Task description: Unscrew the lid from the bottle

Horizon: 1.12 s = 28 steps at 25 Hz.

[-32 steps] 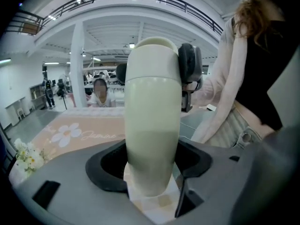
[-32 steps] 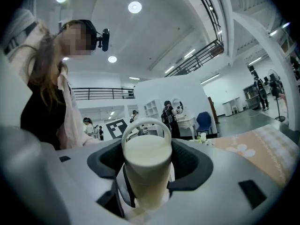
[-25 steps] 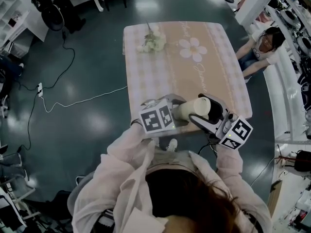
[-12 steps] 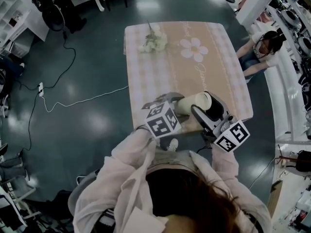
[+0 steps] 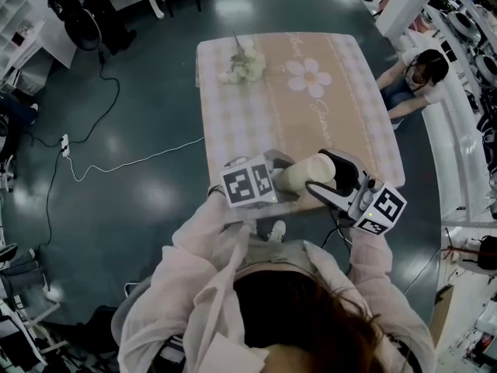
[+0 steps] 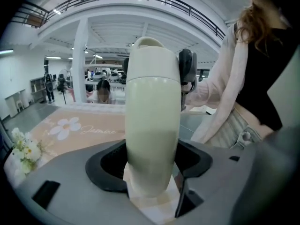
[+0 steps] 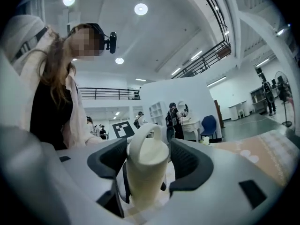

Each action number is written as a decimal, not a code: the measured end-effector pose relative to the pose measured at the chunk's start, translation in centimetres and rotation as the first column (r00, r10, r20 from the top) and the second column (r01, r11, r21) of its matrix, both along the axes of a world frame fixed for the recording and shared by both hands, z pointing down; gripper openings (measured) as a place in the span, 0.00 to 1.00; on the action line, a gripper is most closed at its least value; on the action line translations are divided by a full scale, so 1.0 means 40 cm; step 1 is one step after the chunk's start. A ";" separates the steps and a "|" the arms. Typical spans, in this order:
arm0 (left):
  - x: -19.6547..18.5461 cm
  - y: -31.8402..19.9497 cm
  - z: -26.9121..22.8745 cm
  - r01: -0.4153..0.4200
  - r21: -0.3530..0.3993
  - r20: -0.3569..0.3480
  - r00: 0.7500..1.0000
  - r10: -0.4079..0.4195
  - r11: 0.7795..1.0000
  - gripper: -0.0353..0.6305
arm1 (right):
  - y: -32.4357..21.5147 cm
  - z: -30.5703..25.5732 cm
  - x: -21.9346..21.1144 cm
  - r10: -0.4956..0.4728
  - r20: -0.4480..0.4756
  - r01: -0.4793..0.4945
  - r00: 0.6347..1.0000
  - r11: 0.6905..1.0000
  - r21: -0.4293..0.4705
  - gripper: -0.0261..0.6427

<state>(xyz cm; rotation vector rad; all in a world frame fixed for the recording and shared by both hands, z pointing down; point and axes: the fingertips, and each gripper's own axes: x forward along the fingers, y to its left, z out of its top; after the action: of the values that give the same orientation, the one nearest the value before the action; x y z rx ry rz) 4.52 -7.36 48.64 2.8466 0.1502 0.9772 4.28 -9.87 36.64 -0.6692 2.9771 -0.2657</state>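
Observation:
A cream bottle [image 5: 304, 174] is held lying level above the table's near edge, between both grippers. My left gripper [image 5: 286, 171] is shut on the bottle's body [image 6: 153, 121], and the black pads [image 6: 110, 165] press its sides. The lid [image 6: 152, 62] with its loop handle sits at the far end in the left gripper view. My right gripper [image 5: 332, 174] comes from the right, shut on the lid [image 7: 146, 156]. Its pads [image 7: 190, 161] hug the lid on both sides. The bottle's body behind the lid is mostly hidden in the right gripper view.
The table [image 5: 256, 115] has a beige checked cloth with a daisy print [image 5: 308, 78]. A bunch of white flowers [image 5: 245, 68] lies at its far left. A person [image 5: 415, 72] sits at the table's right. A white cable [image 5: 116, 165] trails over the floor on the left.
The left gripper's marker cube tipped to the right half a second ago and has swung back. The bottle and the right gripper stay almost where they were.

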 end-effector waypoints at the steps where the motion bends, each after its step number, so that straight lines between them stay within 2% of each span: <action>1: -0.001 -0.010 0.002 0.024 0.011 0.006 1.000 -0.024 1.000 0.53 | -0.010 0.003 0.007 0.038 0.004 -0.038 0.999 0.999 -0.006 0.51; 5: -0.007 -0.046 0.008 0.142 0.057 0.025 0.989 -0.143 0.988 0.53 | -0.034 0.009 0.023 0.165 0.068 -0.159 0.984 0.983 -0.091 0.60; 8: -0.007 -0.059 0.012 0.194 0.109 0.047 0.979 -0.200 0.975 0.53 | -0.041 0.020 0.015 0.231 0.065 -0.221 0.971 0.967 -0.126 0.62; 10: -0.004 -0.056 0.012 0.191 0.134 0.059 0.978 -0.200 0.973 0.53 | -0.048 0.024 0.012 0.262 0.056 -0.253 0.963 0.959 -0.129 0.61; 11: -0.001 -0.052 0.012 0.185 0.138 0.061 0.979 -0.195 0.973 0.53 | -0.049 0.024 0.011 0.267 0.052 -0.259 0.962 0.958 -0.125 0.55; 13: 0.002 -0.046 0.012 0.172 0.136 0.061 0.981 -0.182 0.976 0.53 | -0.047 0.024 0.011 0.253 0.048 -0.246 0.966 0.962 -0.117 0.50; 17: -0.003 -0.027 0.008 0.116 0.117 0.051 0.991 -0.122 0.986 0.53 | -0.025 0.016 0.004 0.172 0.031 -0.169 0.985 0.982 -0.082 0.50; 23: -0.011 0.011 -0.013 -0.027 0.047 0.015 1.000 0.027 0.999 0.53 | 0.014 -0.009 -0.017 0.028 0.008 -0.028 1.000 1.000 -0.007 0.50; 26: -0.016 0.042 -0.032 -0.133 -0.023 -0.027 0.991 0.132 0.991 0.53 | 0.040 -0.025 -0.032 -0.058 0.007 0.057 0.998 0.998 0.031 0.50; 28: -0.018 0.056 -0.037 -0.182 -0.043 -0.044 0.983 0.180 0.982 0.53 | 0.055 -0.030 -0.038 -0.093 -0.001 0.093 0.996 0.994 0.052 0.50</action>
<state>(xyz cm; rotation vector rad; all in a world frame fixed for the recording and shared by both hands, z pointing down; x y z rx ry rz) 3.79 -5.10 47.14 2.8499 0.4376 0.9348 2.75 -7.67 35.44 -0.5254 3.0064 -0.1938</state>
